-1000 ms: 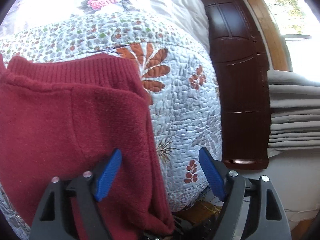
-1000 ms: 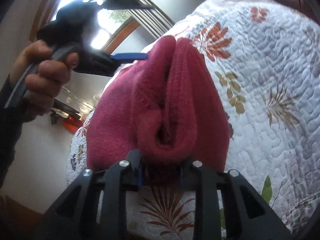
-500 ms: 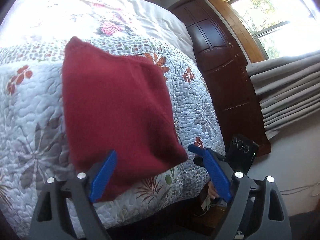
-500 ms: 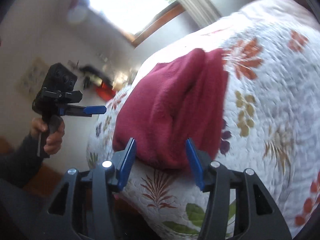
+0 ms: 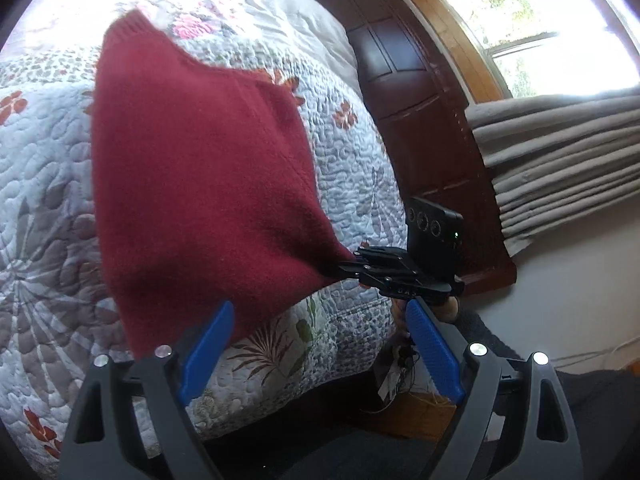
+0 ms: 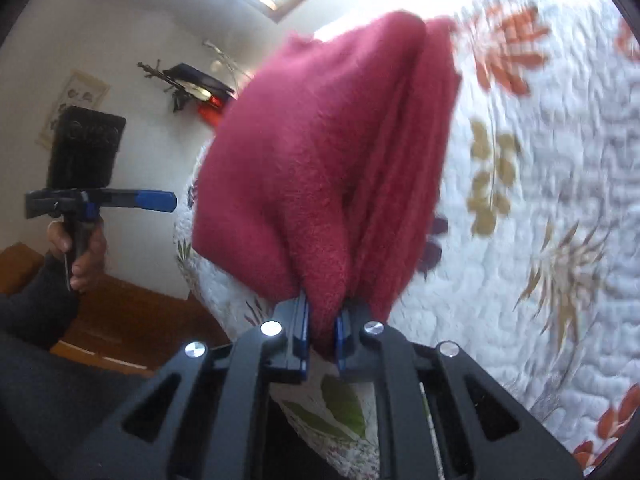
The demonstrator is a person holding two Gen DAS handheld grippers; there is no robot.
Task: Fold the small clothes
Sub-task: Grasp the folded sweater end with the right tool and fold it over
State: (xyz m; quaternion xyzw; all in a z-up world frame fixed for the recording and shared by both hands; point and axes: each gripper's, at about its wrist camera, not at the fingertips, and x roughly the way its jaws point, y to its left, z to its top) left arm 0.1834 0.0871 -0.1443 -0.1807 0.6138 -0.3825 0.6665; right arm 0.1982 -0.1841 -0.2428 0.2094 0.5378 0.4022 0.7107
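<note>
Red knit garment lying folded on quilt | right gripper pinching its near corner | left gripper hanging open, empty | risk: tugging one corner is undoing the fold

A home bedroom: bed under a floral quilt, dark wooden headboard, grey curtains at a sunny wood-framed window.

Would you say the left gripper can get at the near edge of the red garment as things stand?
Probably yes: the left gripper is open, nothing lies between it and the red garment, and the right gripper pinches another corner.
</note>
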